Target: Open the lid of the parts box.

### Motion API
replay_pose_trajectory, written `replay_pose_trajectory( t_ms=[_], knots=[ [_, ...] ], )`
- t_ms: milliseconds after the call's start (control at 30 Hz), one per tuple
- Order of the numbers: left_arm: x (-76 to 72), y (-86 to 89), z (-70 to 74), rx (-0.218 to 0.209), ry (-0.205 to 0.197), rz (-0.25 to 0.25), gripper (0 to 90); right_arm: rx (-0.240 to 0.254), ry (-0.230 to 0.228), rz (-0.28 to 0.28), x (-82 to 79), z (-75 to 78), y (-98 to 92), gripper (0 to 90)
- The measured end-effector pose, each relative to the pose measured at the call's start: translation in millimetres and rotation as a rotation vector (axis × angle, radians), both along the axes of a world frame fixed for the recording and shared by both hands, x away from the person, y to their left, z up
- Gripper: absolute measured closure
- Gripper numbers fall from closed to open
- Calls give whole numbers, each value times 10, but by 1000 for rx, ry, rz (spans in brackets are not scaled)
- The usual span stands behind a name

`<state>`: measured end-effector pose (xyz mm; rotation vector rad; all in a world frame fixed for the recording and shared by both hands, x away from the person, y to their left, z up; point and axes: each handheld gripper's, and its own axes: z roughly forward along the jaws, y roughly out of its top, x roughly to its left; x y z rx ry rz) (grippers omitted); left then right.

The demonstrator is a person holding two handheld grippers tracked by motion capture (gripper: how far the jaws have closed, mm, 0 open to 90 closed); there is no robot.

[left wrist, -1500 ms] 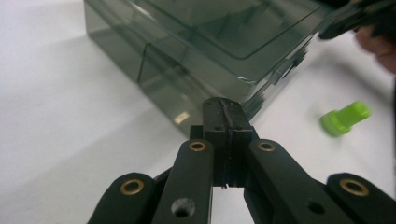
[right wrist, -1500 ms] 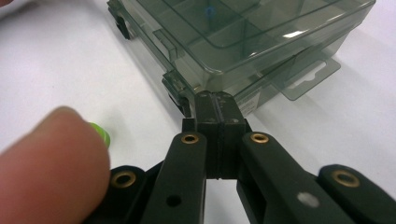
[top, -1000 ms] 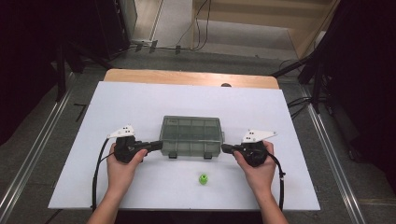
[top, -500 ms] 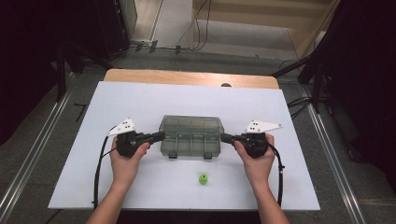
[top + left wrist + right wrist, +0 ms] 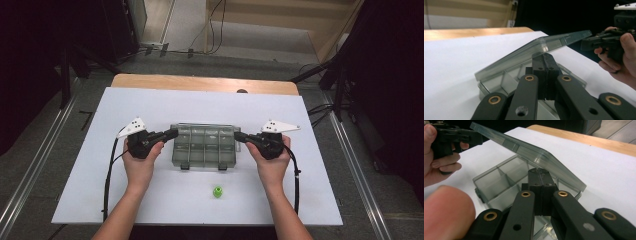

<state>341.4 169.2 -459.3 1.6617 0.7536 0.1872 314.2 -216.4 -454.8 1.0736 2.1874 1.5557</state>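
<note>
A clear grey plastic compartment box [image 5: 204, 146] sits mid-table on the white board. Its hinged lid [image 5: 529, 53] is tilted up at the front, and the empty compartments [image 5: 499, 182] show beneath it. My left gripper [image 5: 172, 133] is shut, with its joined tips [image 5: 544, 56] tucked under the lid's left end. My right gripper [image 5: 237, 135] is shut too, its tips [image 5: 539, 172] under the lid [image 5: 529, 152] at the right end. Neither pair of jaws has anything between them. Each gripper view shows the other hand's gripper [image 5: 599, 41] [image 5: 471, 136] at the lid's far end.
A small green piece [image 5: 217, 191] lies on the white board [image 5: 150, 105] in front of the box, between my forearms. A wooden table edge [image 5: 200, 82] runs behind the board. Cables trail from both grippers toward the near edge.
Both hands have moved slightly up and away from me at the box's ends. The front of the lid now stands higher off the base.
</note>
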Motion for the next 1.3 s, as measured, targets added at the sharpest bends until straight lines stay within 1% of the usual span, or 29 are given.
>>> replay_pose_trajectory(
  t_ms=[33, 67, 100, 167, 267, 333, 367, 467, 567, 633, 667, 700, 733, 767, 800, 833, 867, 900, 933, 967, 1033, 1067, 1100, 1133, 1167, 1200, 1233, 1267, 1300],
  knots=[
    [0, 0, 0, 0, 0, 0, 889, 3, 1, -5, 15, -4, 5, 876],
    [31, -5, -11, 17, -11, -6, 889, 7, 2, -7, 34, -15, 7, 876],
    [31, -5, -11, 17, -11, -6, 889, 9, 1, -21, 45, -25, 12, 876],
    [52, -8, -7, 34, -28, 21, 890, 9, -6, -47, 66, -36, 21, 877],
    [77, -9, 7, 18, -41, 33, 890, 13, -20, -56, 96, -11, 40, 877],
    [124, -43, 24, 33, -53, 34, 890, 14, -25, -53, 113, 27, 52, 877],
    [138, -58, 21, 23, -51, 40, 890, 11, -23, -52, 121, 45, 61, 877],
    [173, -73, 32, 14, -46, 51, 889, 13, -21, -55, 170, 84, 74, 877],
    [149, -74, 32, 3, -44, 44, 890, -4, -31, -68, 204, 94, 85, 877],
    [79, -61, 22, 18, -56, 43, 889, -3, -38, -102, 236, 70, 98, 877],
    [79, -61, 22, 18, -56, 43, 888, 1, -45, -110, 252, 59, 97, 877],
    [45, -23, 7, 40, -67, 68, 885, 9, -50, -112, 265, 52, 91, 877],
    [45, -23, 7, 40, -67, 68, 874, 15, -52, -115, 273, 47, 84, 877],
    [39, 10, -2, 47, -68, 85, 851, 17, -56, -117, 283, 43, 77, 877],
    [36, 38, -4, 69, -73, 109, 835, 20, -62, -121, 296, 40, 70, 877],
    [36, 64, -2, 75, -77, 134, 835, 20, -62, -121, 296, 40, 70, 877],
    [55, 109, 5, 67, -82, 148, 780, 26, -55, -123, 310, 46, 59, 877],
    [55, 109, 5, 67, -82, 148, 735, 23, -57, -125, 311, 54, 59, 877],
    [68, 118, 6, 69, -87, 150, 735, 23, -57, -125, 311, 54, 59, 877],
    [97, 115, 2, 66, -83, 135, 604, 23, -59, -119, 316, 64, 60, 877],
    [168, 88, -12, 81, -62, 102, 396, 21, -62, -115, 336, 64, 56, 877],
    [204, 66, -19, 85, -54, 87, 259, 25, -58, -113, 343, 62, 62, 877],
    [259, 26, -6, 103, -37, 118, 103, 19, -55, -110, 349, 63, 68, 877],
    [299, 16, 8, 98, -29, 107, 9, 17, -51, -110, 352, 64, 82, 877],
    [299, 16, 8, 98, -29, 107, 0, 7, -58, -104, 364, 63, 92, 876],
    [339, 10, 22, 97, -31, 94, 0, 7, -58, -104, 364, 63, 92, 876],
    [429, -11, 49, 116, -20, 82, 0, 2, -58, -101, 367, 71, 121, 877],
    [429, -11, 49, 116, -20, 82, 0, 2, -58, -101, 367, 71, 121, 877],
    [473, -17, 52, 113, -15, 64, 0, 0, -54, -107, 366, 77, 127, 877]
  ],
)
